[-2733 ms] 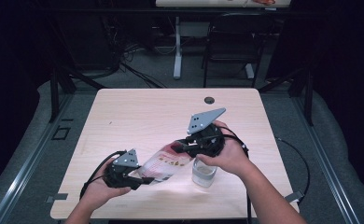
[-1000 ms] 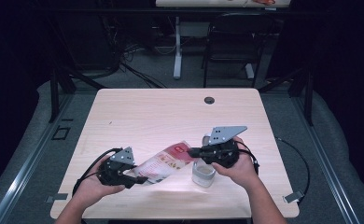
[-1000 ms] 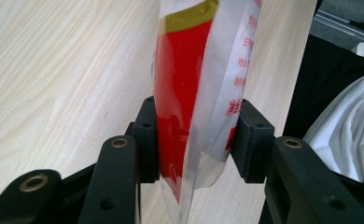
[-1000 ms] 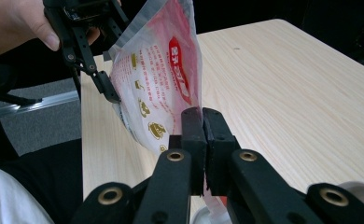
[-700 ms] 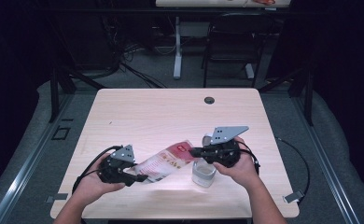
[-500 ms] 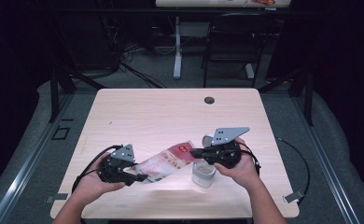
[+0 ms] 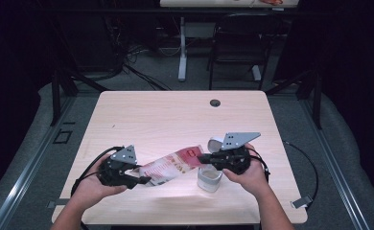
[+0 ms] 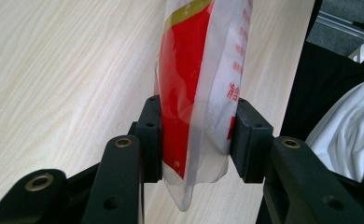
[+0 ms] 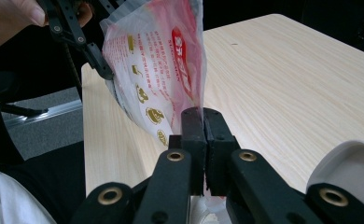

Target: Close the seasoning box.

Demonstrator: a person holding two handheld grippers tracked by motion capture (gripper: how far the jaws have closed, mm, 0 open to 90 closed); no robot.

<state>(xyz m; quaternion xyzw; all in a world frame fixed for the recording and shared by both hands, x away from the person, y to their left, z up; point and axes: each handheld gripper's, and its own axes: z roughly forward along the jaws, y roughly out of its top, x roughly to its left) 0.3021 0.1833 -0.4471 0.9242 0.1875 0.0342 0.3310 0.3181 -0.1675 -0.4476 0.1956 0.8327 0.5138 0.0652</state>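
Both tongs pinch the red-and-white plastic sachet (image 7: 171,166), left tongs (image 7: 138,180) at its base, right tongs (image 7: 200,157) at its top, above the small white cup (image 7: 209,177). Likely next: tearing it open.

A light wooden table (image 7: 166,115) carries a small white cup (image 7: 209,177) near its front edge.

I work at a pale wooden table (image 7: 175,115) with a round cable hole (image 7: 215,102). Grey floor (image 7: 41,143) surrounds it; a dark chair (image 7: 235,50) stands beyond.
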